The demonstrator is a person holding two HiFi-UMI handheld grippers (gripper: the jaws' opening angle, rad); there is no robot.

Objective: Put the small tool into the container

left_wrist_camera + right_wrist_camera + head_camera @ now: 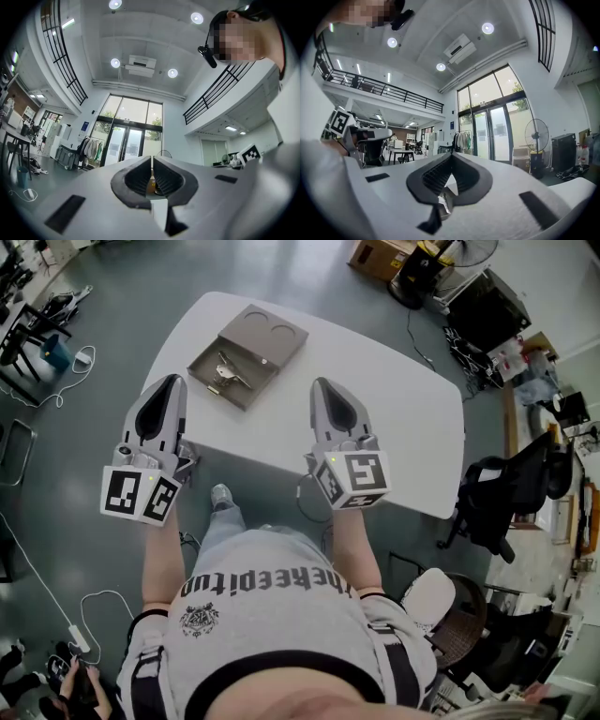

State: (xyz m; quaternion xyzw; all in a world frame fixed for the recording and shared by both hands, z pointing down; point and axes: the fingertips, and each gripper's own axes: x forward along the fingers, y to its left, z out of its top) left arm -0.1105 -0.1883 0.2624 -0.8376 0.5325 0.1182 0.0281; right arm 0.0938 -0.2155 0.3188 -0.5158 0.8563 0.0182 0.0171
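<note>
Your left gripper [172,382]: jaws pressed together, nothing between them.
Your right gripper [323,387]: jaws pressed together too — empty.
Small tool [225,371]: lies inside the container [272,334] on the table [394,409].

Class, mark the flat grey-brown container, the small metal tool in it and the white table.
flat grey-brown container [274,345], head view, its bare right half.
small metal tool [227,372], head view, its middle.
white table [394,418], head view, bare top.
</note>
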